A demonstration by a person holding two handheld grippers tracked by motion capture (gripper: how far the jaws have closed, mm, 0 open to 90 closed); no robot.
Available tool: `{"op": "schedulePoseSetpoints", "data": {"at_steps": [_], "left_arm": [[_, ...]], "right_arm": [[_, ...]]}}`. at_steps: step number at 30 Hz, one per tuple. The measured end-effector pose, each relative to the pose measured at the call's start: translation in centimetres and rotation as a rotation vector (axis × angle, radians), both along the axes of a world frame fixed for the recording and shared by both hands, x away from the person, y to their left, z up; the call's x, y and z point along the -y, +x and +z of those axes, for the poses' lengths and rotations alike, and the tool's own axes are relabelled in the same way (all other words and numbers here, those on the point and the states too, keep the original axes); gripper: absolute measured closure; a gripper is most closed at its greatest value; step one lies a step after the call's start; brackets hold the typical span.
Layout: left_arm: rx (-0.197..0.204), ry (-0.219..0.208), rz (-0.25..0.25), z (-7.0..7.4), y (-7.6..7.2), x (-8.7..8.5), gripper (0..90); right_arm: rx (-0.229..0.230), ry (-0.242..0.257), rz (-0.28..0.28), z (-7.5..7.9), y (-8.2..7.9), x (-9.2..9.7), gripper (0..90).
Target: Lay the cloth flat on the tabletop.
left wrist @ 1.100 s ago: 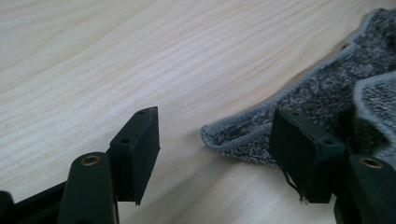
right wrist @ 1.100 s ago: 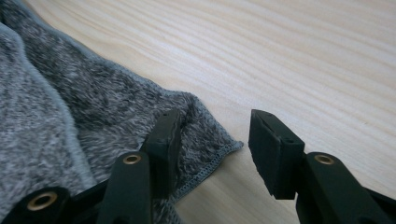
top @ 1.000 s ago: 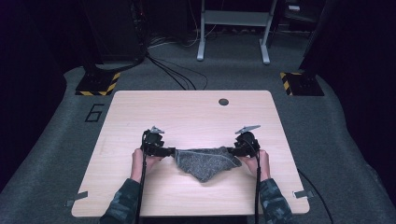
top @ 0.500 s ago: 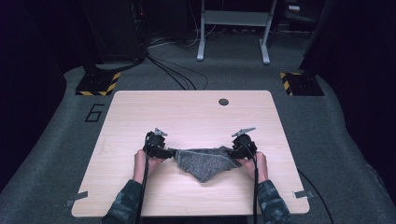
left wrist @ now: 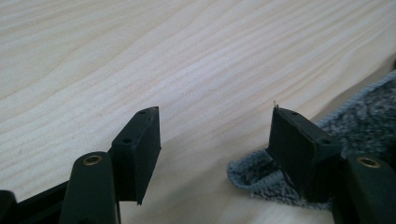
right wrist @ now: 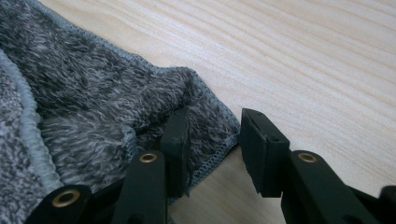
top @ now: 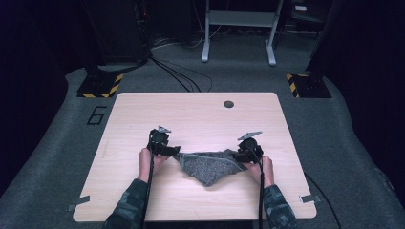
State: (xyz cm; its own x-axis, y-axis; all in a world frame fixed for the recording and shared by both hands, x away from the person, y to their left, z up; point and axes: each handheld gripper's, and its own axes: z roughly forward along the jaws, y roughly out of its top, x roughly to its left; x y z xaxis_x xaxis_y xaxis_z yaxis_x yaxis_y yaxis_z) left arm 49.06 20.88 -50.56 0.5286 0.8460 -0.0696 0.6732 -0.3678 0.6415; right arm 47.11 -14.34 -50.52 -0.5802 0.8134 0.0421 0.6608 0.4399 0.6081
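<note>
Grey cloth (top: 210, 164) lies on the table (top: 191, 114); left gripper (left wrist: 215, 135) gapes beside it, right gripper (right wrist: 212, 140), closing, straddles its edge unclamped.

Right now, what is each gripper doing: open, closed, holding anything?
Left gripper: open, holding nothing; grey cloth corner beside one jaw.
Right gripper: open, has just been closing; cloth edge between the jaws, not yet pinched.

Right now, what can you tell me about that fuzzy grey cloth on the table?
The grey cloth looks like soft, fluffy towel fabric with a stitched hem. It lies bunched in a rough triangle on the wooden table, pointing toward the person. The left gripper stands open at one corner; the right gripper has been closing around the other hem, not yet pinching.
</note>
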Motion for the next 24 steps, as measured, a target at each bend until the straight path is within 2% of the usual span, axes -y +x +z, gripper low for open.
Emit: {"op": "schedulePoseSetpoints", "data": {"at_steps": [4, 9, 12, 13, 15, 18, 19, 21, 24], "left_arm": [[-0.015, 0.006, -0.012, -0.1, -0.1, -0.1, 33.7], [-0.015, -0.023, -0.015, 0.0, -0.6, -0.5, 33.6], [-0.030, -0.028, -0.031, 0.1, -0.7, -0.6, 33.4], [-0.034, -0.011, -0.038, -0.1, -0.8, -0.4, 33.4], [-0.036, -0.001, -0.037, -0.2, -0.9, -0.3, 33.4], [-0.025, 0.022, -0.046, -0.2, -1.1, -0.3, 35.2], [-0.013, 0.051, -0.055, -0.2, -1.3, -0.1, 36.7], [-0.005, 0.061, -0.063, -0.2, -1.4, 0.0, 39.4], [0.021, 0.074, -0.074, -0.2, -1.9, 0.5, 52.4]], "right_arm": [[0.000, -0.002, 0.002, 0.0, 0.0, 0.0, 63.8], [0.002, -0.005, 0.003, 0.0, 0.0, 0.0, 63.8], [0.000, -0.002, 0.002, 0.0, 0.0, 0.0, 63.9], [-0.002, -0.003, 0.004, 0.0, 0.0, 0.0, 63.8], [0.002, -0.007, 0.004, 0.0, 0.0, 0.0, 63.7], [0.004, -0.025, 0.014, 0.1, 0.0, -0.1, 63.6], [0.007, -0.028, 0.015, 0.1, 0.0, -0.1, 63.7], [0.011, -0.026, 0.013, 0.0, -0.1, -0.1, 63.7], [0.022, -0.012, 0.014, -0.1, -0.3, 0.0, 67.3]]}}
